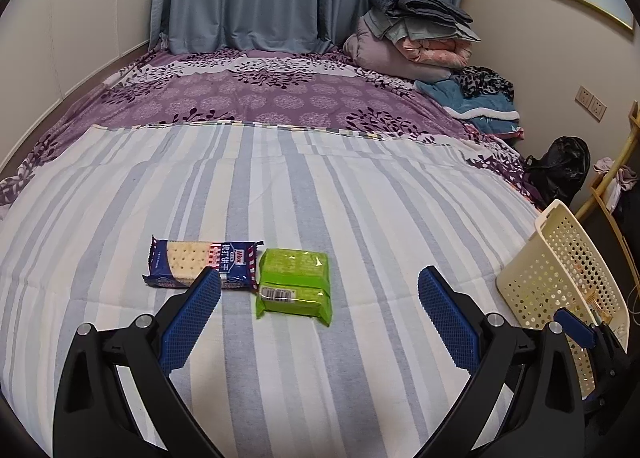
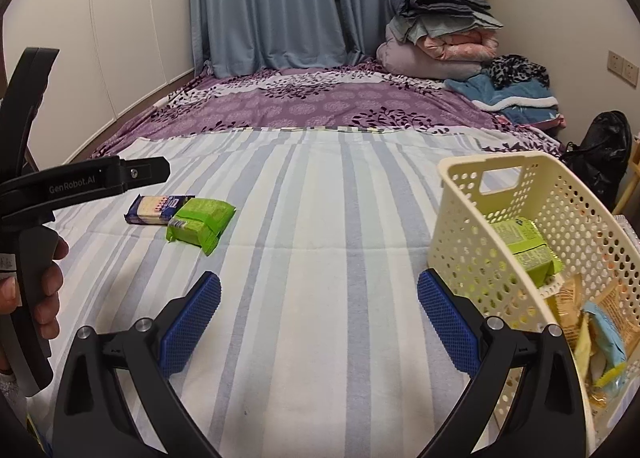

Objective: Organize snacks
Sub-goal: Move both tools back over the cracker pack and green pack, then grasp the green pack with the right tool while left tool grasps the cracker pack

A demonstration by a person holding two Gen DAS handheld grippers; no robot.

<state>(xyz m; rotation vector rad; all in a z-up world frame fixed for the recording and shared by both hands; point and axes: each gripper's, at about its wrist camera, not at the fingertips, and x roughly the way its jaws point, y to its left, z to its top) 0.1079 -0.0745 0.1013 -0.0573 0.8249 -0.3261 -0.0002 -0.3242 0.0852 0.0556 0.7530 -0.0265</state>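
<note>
Both grippers, left (image 1: 319, 282) and right (image 2: 319, 286), wide apart, empty

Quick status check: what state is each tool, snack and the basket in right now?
Left tool: open, empty.
Right tool: open, empty.
Cracker pack: sealed, flat on the bed.
Green pack: sealed, on the bed, beside the crackers.
Basket: upright, partly filled with snacks.
</note>
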